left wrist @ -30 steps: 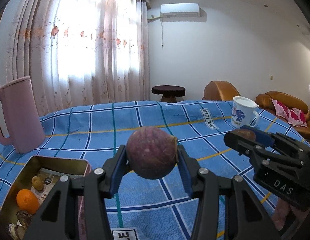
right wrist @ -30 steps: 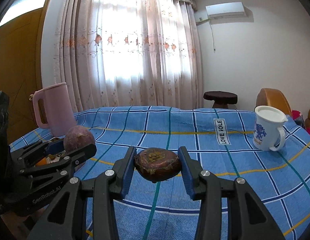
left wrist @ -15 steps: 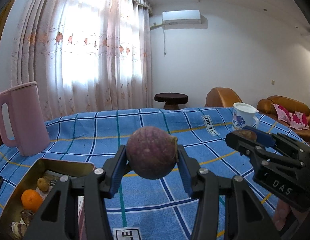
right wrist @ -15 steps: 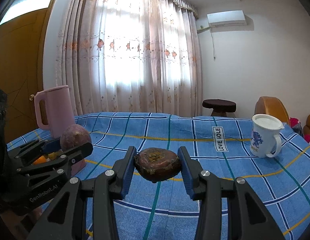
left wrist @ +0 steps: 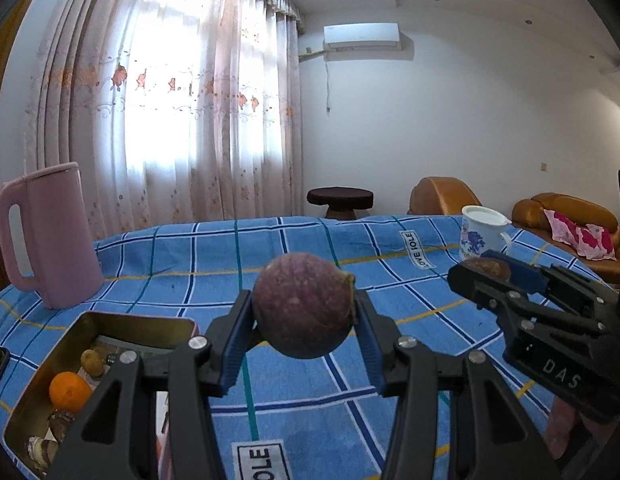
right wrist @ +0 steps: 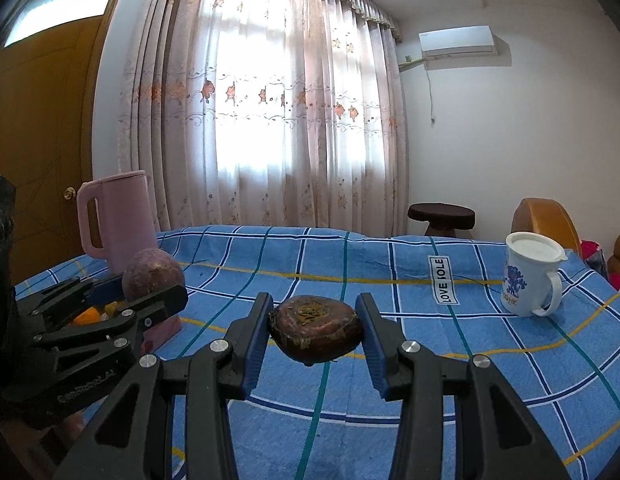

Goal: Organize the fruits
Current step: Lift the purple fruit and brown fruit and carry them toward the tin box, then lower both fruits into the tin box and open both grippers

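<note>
Fruits are what I'm sorting, and both of mine are in the air right now, above the table [left wrist: 157, 264] with its blue checked cloth, the biggest thing in front of me. On it stands the pink jug [left wrist: 49, 236] at the far left, well clear of my path, and the white mug [right wrist: 530, 276] sits far off to the right. Down at my near left lies the open metal tin [left wrist: 25, 408], which I judge to be the collecting spot, since an orange [left wrist: 69, 392] and a few small brownish pieces already lie inside. My left gripper [left wrist: 303, 312] is clamped on the round purple fruit [left wrist: 303, 308], pads squeezing its sides at the widest girth so it can't roll out. My right gripper [right wrist: 316, 330] pinches the flat dark fruit [right wrist: 316, 328] edge to edge, stem side up, held level so it stays seated. Both hang above the cloth, touching nothing. The tin is nearer my left, so that fruit looks likely to go in first.
</note>
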`<state>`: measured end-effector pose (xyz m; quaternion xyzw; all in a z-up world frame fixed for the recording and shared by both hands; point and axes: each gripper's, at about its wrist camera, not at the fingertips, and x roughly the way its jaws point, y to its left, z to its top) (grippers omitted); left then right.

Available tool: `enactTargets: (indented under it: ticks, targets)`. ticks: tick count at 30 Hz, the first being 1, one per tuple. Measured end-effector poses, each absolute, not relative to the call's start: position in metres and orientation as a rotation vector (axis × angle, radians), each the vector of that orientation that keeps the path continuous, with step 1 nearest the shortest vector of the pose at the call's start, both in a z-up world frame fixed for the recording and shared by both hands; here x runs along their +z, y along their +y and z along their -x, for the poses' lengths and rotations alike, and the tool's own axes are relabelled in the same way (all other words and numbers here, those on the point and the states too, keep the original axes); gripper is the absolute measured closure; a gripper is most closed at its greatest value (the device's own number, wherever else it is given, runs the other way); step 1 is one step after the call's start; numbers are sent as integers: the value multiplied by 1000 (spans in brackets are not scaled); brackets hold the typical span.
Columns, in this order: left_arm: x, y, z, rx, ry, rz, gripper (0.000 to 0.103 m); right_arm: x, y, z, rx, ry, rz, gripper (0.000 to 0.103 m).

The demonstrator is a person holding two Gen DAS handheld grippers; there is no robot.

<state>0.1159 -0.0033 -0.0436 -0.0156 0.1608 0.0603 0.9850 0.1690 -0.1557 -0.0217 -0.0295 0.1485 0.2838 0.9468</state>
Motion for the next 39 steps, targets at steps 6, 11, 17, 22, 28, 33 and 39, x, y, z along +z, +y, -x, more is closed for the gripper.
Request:
enactTargets:
  ticks: [6,11,17,22,28,33,39]
  targets:
    - [-45,8,-103,114,340,52,52,-22,-149,-166,608,325,48,58]
    - [-47,19,-94,116,358,70,52,-24,-130,-160,653,339,63,58]
    - [-47,38,-79,130,375,95,52,-21,-105,-154,715,354,63,58]
    - [-43,59,-63,153,380,120,52,-12,-81,-148,779,356,70,58]
    - [-42,86,-45,212,395,131,52,-1,-50,-138,871,360,84,58]
    - [-43,111,-33,264,411,153,52,0,-25,-130,943,381,82,58]
    - [-49,137,-26,308,449,195,52,-6,7,-117,1002,402,129,58]
